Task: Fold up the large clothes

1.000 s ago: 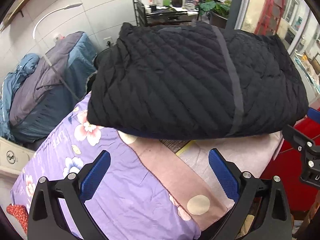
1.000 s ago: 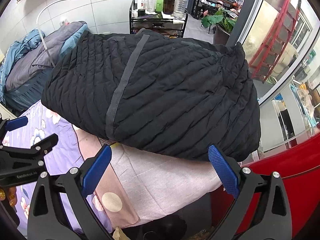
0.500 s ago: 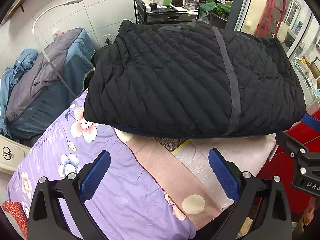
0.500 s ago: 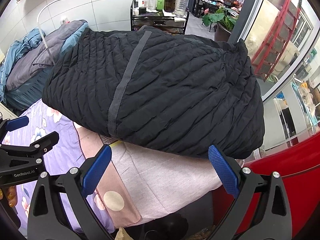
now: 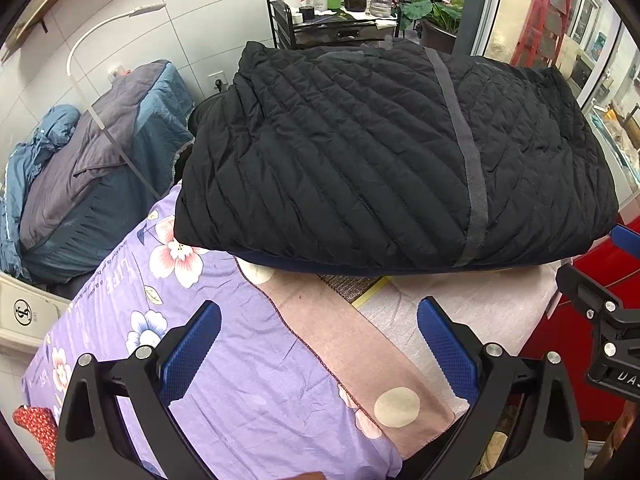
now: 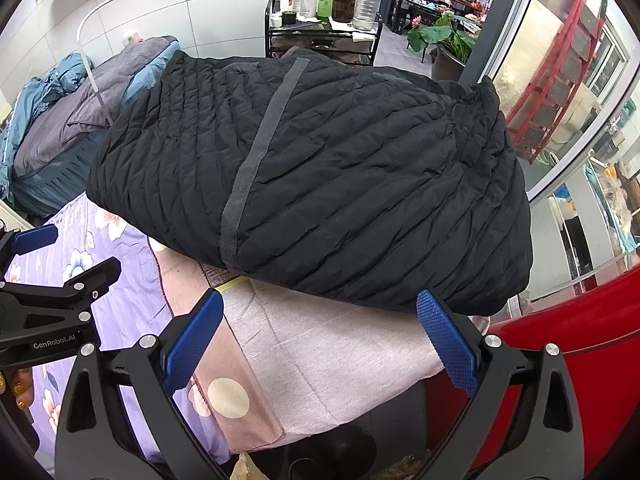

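On the table, folded black jacket.

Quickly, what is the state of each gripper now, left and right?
Left gripper: open, holding nothing, short of the black quilted jacket.
Right gripper: open, holding nothing.

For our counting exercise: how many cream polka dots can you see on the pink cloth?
2. One full dot lies near the pink cloth's front edge; another dot peeks out half-covered under the black quilted jacket. More may be hidden beneath it.
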Tool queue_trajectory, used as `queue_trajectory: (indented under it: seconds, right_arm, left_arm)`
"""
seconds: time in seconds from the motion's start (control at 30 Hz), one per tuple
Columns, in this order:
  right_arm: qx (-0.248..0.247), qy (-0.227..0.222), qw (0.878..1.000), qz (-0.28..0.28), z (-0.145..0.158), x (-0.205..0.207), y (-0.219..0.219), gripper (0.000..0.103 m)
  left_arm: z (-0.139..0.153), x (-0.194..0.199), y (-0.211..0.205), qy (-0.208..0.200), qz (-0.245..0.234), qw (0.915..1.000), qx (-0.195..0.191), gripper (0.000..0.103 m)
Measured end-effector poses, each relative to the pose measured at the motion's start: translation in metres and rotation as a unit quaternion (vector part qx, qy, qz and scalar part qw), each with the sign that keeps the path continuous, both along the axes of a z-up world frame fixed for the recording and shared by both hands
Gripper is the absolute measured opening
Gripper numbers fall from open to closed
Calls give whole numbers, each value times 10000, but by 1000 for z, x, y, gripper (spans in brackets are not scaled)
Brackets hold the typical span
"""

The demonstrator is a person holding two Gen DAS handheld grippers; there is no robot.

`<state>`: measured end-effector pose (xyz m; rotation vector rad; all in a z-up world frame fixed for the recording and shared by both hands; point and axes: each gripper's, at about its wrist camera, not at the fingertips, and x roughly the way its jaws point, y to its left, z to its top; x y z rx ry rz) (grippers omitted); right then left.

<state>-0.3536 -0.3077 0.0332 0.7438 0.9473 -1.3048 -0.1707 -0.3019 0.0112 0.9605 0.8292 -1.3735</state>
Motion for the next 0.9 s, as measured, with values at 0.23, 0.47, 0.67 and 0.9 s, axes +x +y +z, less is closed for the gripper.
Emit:
queue_trajectory:
  seconds: [0.23,0.47,0.67,0.9]
  right_arm:
    - [-6,-10,10000,58,1,4,1,96]
    - [-2,9,10000,80,2,5,2,96]
    - [9,19,10000,66,1,3,3,96]
    - [13,25,10000,62,1,3,4,96]
  left_arm:
    - [1,-4,2,-111,-89,9999,-27,97]
    - [4,-3,3,-137,-57,9999,-58,97]
    - [3,-4,4,-176,-84,9998,-36,97]
    - [3,-5,3,-199,-96,9998,-20,97]
